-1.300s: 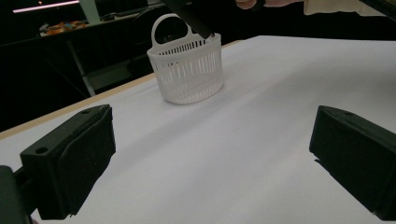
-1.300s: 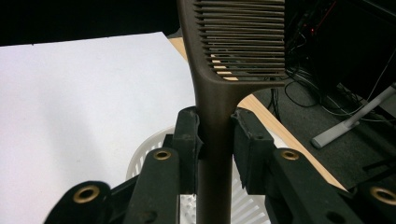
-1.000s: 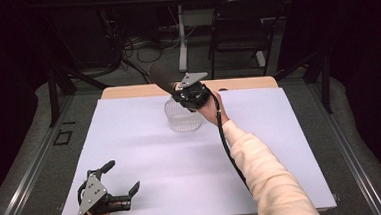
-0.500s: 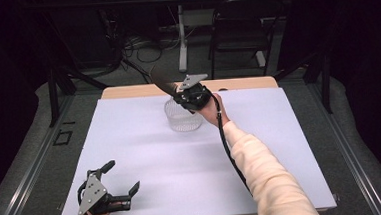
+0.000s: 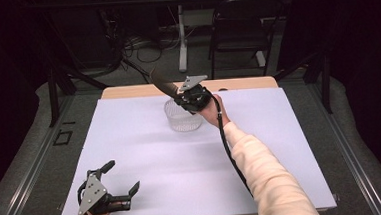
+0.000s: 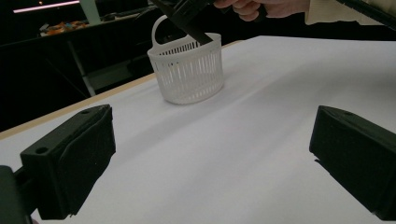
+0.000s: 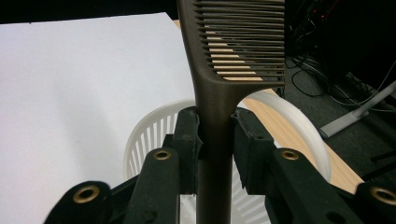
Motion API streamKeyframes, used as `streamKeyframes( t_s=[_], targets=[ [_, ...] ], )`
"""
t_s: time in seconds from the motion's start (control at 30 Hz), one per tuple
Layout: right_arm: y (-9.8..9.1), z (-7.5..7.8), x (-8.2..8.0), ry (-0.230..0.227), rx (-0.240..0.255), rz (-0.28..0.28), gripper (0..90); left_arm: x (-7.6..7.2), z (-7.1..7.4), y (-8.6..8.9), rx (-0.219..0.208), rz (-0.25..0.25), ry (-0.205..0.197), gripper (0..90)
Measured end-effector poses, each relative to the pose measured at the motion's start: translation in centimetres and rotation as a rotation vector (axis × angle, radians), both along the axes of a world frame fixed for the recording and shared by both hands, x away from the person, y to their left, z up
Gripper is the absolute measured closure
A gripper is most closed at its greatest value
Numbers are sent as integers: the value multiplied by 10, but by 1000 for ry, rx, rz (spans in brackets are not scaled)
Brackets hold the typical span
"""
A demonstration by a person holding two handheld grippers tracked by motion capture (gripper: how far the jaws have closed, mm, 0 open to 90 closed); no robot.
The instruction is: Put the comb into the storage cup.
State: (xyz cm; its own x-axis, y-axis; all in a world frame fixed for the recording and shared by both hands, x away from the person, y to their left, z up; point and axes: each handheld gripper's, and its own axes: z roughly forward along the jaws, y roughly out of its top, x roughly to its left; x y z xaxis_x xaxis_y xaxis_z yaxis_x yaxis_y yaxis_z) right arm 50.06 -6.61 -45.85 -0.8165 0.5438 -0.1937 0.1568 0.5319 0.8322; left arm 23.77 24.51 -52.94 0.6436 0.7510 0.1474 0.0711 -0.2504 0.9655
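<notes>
Right gripper raised over the far middle of the white table sheet, directly above the white slotted basket; jaws closed most of the way and clamped on the handle of a dark brown comb, one pad pressing each side of the handle. In the right gripper view: comb standing straight up between the pads, teeth fanning off to the right at the top, handle running down past the pads toward the basket's open mouth below; basket's looped white handle curving just behind the comb. From the high view: comb slanting up and away to the left from the gripper, toothed end well clear of the basket rim, lower end hidden behind the gripper body. In the left gripper view: lower tip of the comb dipping just inside the basket at its rim.

Left gripper resting low at the near left corner of the sheet, well apart from basket and comb; jaws spread wide, nothing between them but bare white sheet.
</notes>
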Motion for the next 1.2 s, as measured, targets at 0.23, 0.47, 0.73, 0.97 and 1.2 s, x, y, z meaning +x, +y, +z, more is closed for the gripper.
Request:
streamKeyframes(
  t_s=[0.23,0.47,0.73,0.97,1.2],
  targets=[
    [1,-4,0,12,-12,4,722,0,0,0,-4,-2,1,4],
    [1,-7,1,16,-20,10,722,0,0,0,-7,-2,2,4],
    [1,-8,2,18,-30,11,721,0,0,0,-7,3,0,4],
    [1,-12,3,27,-30,8,721,0,0,0,-5,0,1,4],
    [3,-14,3,31,-39,14,720,0,0,0,-4,1,-2,4]
  ],
)
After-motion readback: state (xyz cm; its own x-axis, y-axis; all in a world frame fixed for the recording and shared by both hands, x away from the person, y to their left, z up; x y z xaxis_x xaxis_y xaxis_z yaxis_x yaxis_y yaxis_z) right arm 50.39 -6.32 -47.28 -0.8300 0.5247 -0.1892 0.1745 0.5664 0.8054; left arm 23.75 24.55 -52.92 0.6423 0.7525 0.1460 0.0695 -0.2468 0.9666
